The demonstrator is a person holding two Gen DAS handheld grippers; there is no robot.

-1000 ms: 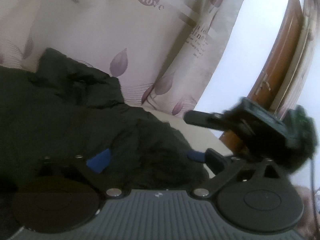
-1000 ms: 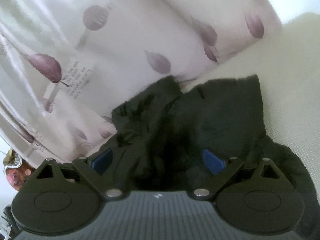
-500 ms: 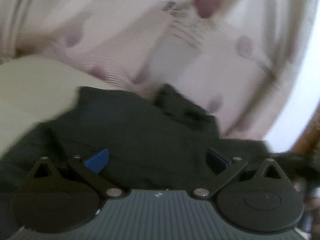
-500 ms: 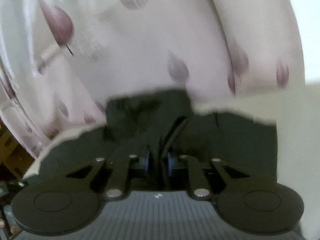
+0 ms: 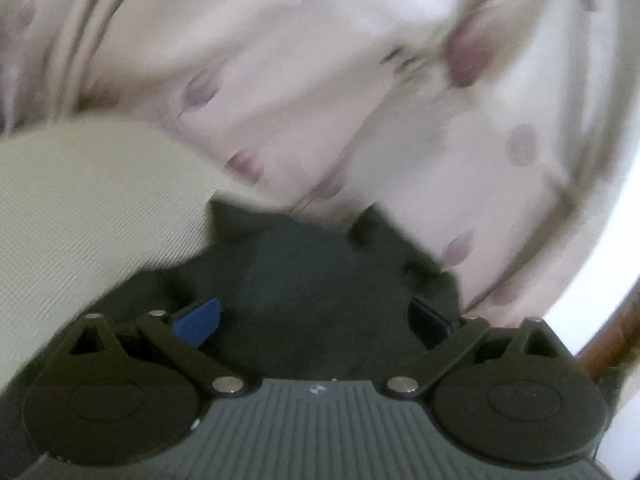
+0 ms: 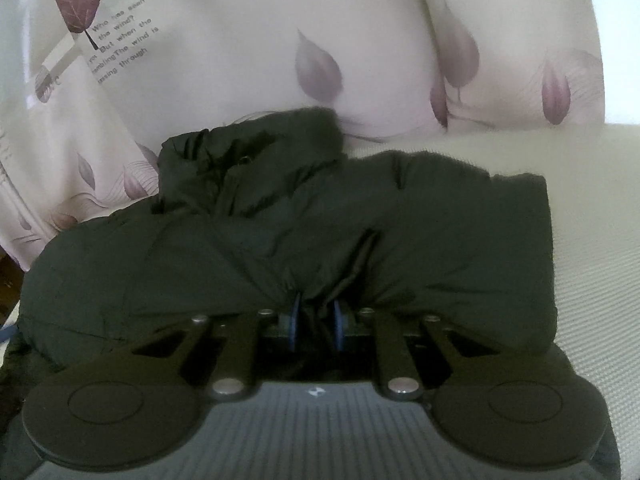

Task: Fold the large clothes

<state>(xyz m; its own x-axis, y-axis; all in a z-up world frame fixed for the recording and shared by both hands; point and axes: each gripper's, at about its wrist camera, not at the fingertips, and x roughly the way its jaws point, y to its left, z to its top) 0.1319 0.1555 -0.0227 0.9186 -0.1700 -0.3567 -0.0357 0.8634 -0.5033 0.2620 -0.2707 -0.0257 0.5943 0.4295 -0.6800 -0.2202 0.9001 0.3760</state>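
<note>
A dark padded jacket [image 6: 240, 240] lies bunched on a cream bed surface [image 6: 592, 220], its collar against the curtain. In the right wrist view my right gripper [image 6: 317, 318] is shut on a pinched fold at the jacket's near edge, the cloth squeezed between the blue pads [image 6: 295, 320]. The blurred left wrist view has my left gripper [image 5: 314, 316] low over the same jacket [image 5: 304, 264]. Its jaws stand wide and are closing, and the blue pads [image 5: 198, 320] sit to either side of the dark cloth without pressing it.
A pale curtain [image 6: 240, 40] printed with purple leaves and text hangs right behind the jacket and touches it. Cream bedding [image 5: 80, 208] spreads out to the left of the jacket. A brown wooden piece [image 5: 608, 344] shows at the lower right edge.
My right gripper went from wide open to shut on a fold of the jacket. My left gripper swung across, so the jacket now fills its middle and the right gripper left its view.
</note>
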